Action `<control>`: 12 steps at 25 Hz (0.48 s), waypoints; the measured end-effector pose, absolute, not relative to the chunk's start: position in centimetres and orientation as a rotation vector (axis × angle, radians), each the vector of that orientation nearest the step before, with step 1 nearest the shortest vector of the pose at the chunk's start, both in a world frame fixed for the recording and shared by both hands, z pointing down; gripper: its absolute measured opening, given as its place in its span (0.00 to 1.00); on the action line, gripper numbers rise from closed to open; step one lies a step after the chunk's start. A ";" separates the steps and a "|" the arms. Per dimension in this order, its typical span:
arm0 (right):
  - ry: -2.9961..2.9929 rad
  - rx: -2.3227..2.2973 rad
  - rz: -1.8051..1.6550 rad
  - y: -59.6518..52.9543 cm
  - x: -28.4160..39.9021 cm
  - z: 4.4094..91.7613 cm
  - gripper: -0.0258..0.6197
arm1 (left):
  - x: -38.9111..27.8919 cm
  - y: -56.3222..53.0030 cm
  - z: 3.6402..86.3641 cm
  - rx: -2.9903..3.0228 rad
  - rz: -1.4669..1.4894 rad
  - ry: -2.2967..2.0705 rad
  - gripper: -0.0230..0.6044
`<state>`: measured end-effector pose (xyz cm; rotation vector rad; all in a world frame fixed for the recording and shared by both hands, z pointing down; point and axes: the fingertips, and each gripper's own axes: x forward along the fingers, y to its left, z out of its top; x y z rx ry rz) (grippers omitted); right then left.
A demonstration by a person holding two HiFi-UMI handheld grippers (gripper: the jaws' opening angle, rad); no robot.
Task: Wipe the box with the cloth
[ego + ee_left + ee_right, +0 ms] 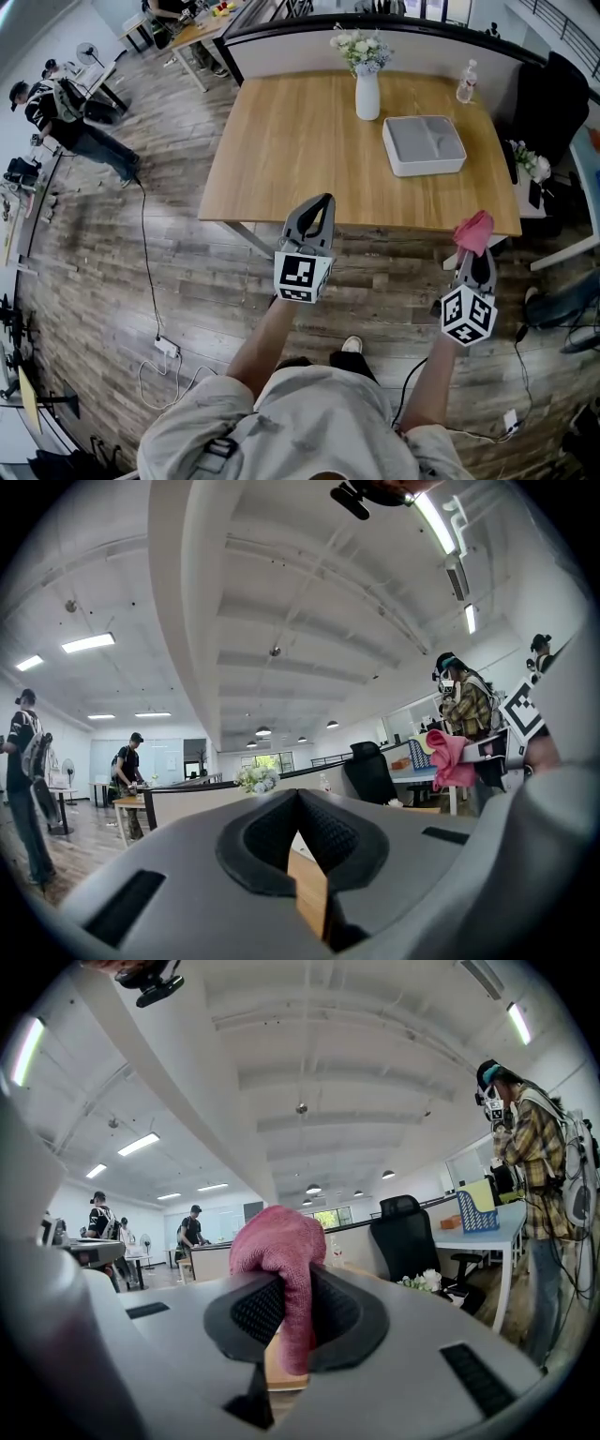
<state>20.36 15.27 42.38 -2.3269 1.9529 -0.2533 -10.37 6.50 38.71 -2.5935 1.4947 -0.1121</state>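
Only the head view gives me the box (424,143). It lies flat on the desk (281,141), pale grey and shallow, and nothing is touching it. A white vase (367,94) of flowers stands just beside the box on its left, and a clear bottle (466,82) stands just beyond its far right corner.

Both of my tongs are on the near side of the box and well apart from it, around the desk's near edge. I cannot tell how high they are held.

The 2 gripper views look out level across the room. Their lower halves are filled by the tongs' own grey bodies, so the box is hidden in both.

The left tongs (297,801) are drawn together at the tips with nothing between them. Only a sliver of desk wood shows through the gap below the pads.

The right tongs (291,1309) are clamped on the pink cloth (281,1241). It bunches up above the pads, and one fold hangs down between them. In the head view the cloth covers those tips completely, so the grip reads only from the right gripper view. The left gripper view also catches the cloth from the side, far off to its right.
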 end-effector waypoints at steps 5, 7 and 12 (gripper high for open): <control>1.931 -2.337 -0.213 14.4 22.7 41.6 0.14 | -8.0 5.0 38.4 -2.594 -0.092 1.470 0.05; 1.912 -2.339 -0.191 14.1 23.9 40.9 0.14 | -6.9 4.4 37.5 -2.586 -0.062 1.452 0.05; 1.891 -2.341 -0.156 13.8 25.7 40.1 0.14 | -4.7 3.5 36.5 -2.584 -0.024 1.421 0.05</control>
